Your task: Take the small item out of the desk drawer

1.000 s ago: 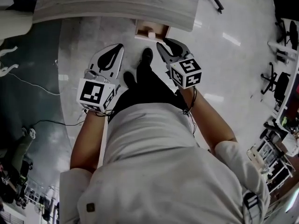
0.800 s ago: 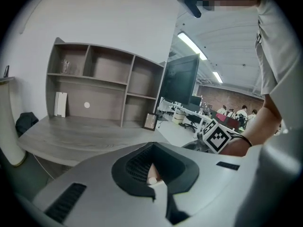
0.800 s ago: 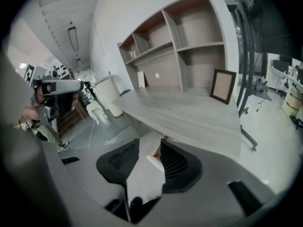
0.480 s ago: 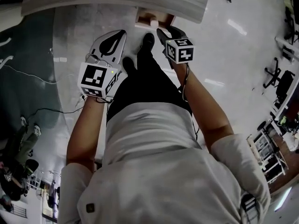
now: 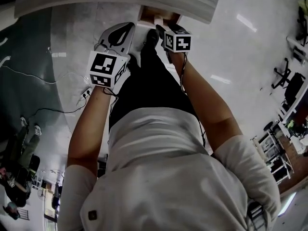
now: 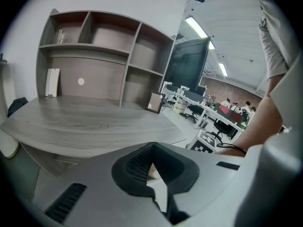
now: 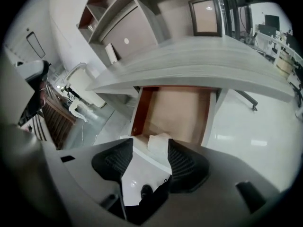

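One grey wood-grain desk (image 7: 199,60) spans the scene, beyond and above the fingers of both grippers. An open-fronted shelf unit (image 6: 109,56) stands on the desk's rear edge, far ahead of the left fingers (image 6: 137,167). It holds a glass in an upper compartment and a white upright object on the desk surface below. A small picture frame (image 7: 206,15) stands on the desk top, ahead of and above the right fingers (image 7: 113,162). Pale glossy floor (image 5: 226,47) lies below both grippers.

One drawer (image 7: 175,108) stands pulled out from under the desk, directly ahead of the right fingers. Its interior is brown and its left wall reddish.

Right gripper (image 7: 150,145): pitched down toward the drawer's front edge. Its jaws have just been opening and now stand wide apart. No pad presses on anything.

Left gripper (image 6: 152,148): to the left of the drawer, level with the desk edge. Its fingertips meet, leaving only a small triangular window behind them. Nothing is held.

Small white item (image 7: 158,142): inside the drawer, just behind its front wall. In the right gripper view it shows in the gap between the two fingertips, nearer the right-hand one. Whether a fingertip touches it cannot be determined.

The person's dark shoe (image 7: 146,190) shows on the floor below the right fingers.
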Action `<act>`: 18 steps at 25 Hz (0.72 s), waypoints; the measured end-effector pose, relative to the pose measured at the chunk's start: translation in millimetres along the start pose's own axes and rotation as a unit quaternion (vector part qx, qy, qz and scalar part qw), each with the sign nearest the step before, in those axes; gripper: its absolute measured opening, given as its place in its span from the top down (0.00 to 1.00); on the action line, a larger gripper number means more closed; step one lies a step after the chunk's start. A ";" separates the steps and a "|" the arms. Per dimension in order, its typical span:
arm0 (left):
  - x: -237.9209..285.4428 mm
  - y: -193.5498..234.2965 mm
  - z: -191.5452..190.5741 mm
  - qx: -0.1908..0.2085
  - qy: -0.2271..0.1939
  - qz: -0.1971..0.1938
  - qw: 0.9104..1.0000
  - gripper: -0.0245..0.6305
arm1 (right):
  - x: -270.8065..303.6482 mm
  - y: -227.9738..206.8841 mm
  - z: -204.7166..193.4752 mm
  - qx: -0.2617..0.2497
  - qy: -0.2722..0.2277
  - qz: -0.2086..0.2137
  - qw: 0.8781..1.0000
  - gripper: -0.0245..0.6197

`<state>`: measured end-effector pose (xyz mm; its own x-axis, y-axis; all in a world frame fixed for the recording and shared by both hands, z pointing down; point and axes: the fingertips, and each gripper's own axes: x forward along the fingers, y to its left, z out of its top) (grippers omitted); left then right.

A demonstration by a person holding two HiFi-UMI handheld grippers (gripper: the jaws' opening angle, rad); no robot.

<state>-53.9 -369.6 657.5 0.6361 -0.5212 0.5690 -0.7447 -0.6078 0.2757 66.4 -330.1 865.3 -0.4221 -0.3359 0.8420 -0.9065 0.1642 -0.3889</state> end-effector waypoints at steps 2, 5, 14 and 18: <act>6.5 3.5 -5.2 -0.006 0.006 0.003 1.000 0.94 | 6.3 -0.9 0.3 0.004 0.006 -0.002 1.000 0.60; 15.9 7.3 -11.8 -0.013 0.016 0.006 1.000 0.94 | 18.6 -1.2 0.0 0.010 0.017 -0.004 1.000 0.60; 32.8 11.8 -27.9 -0.029 0.028 0.009 0.999 0.94 | 57.3 -13.2 -13.0 0.019 0.072 -0.033 0.997 0.58; 30.1 17.6 -38.3 -0.037 0.033 0.009 0.999 0.94 | 75.3 -22.2 -18.5 0.012 0.103 -0.059 0.993 0.58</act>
<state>-55.7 -373.0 709.2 0.6096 -0.4900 0.6231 -0.7702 -0.5521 0.3194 54.9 -341.8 944.3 -0.3043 -0.1535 0.9401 -0.9507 0.1113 -0.2895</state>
